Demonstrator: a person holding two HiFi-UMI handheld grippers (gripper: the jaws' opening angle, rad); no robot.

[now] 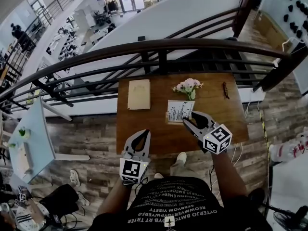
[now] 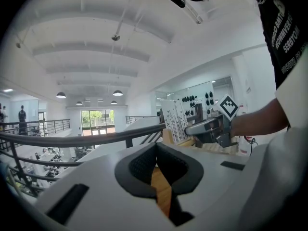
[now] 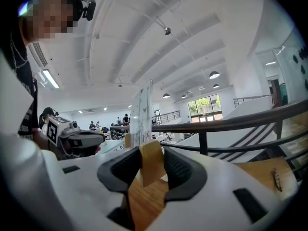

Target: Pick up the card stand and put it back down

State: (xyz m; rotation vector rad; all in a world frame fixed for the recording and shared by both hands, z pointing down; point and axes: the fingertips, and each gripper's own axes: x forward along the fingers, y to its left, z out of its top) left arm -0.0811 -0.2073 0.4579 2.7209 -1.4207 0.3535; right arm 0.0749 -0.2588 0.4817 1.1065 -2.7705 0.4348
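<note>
The card stand (image 1: 180,110), a white printed card upright in a small wooden base, is at the middle of the wooden table (image 1: 154,138). My right gripper (image 1: 188,121) reaches it from the near right, and its jaws are shut on the wooden base (image 3: 150,163). The card (image 3: 142,112) rises above the jaws. Whether the base touches the table I cannot tell. My left gripper (image 1: 146,133) hovers near the table's front edge, left of the stand, its tips together with nothing between them. The left gripper view shows the card (image 2: 174,119) and the right gripper (image 2: 191,130) ahead to the right.
A cream book (image 1: 138,94) lies at the table's back left. A small bunch of pink flowers (image 1: 188,86) stands just behind the card stand. A pair of glasses (image 1: 225,90) lies at the back right. A dark railing (image 1: 159,47) runs behind the table.
</note>
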